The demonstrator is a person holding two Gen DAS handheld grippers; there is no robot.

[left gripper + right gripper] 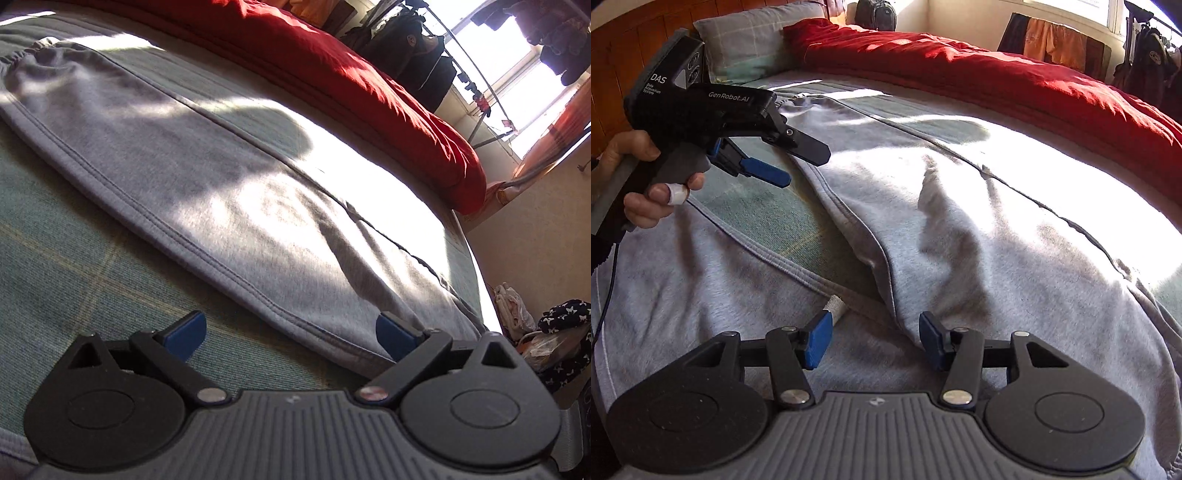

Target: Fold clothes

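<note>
the bed (74, 258), in a green checked cover, carries grey sweatpants (207, 192) spread flat, legs parted in a v with bare cover between; a red duvet (332, 66) is heaped along the far side, well apart; the left gripper (798, 162), held in a hand (639, 192) low over the gap between the legs, has its jaws spread and empty; the right gripper (875, 339) hovers above the crotch seam, jaws apart, holding nothing; a white drawstring tip (834, 306) lies just beside its left finger.
</note>
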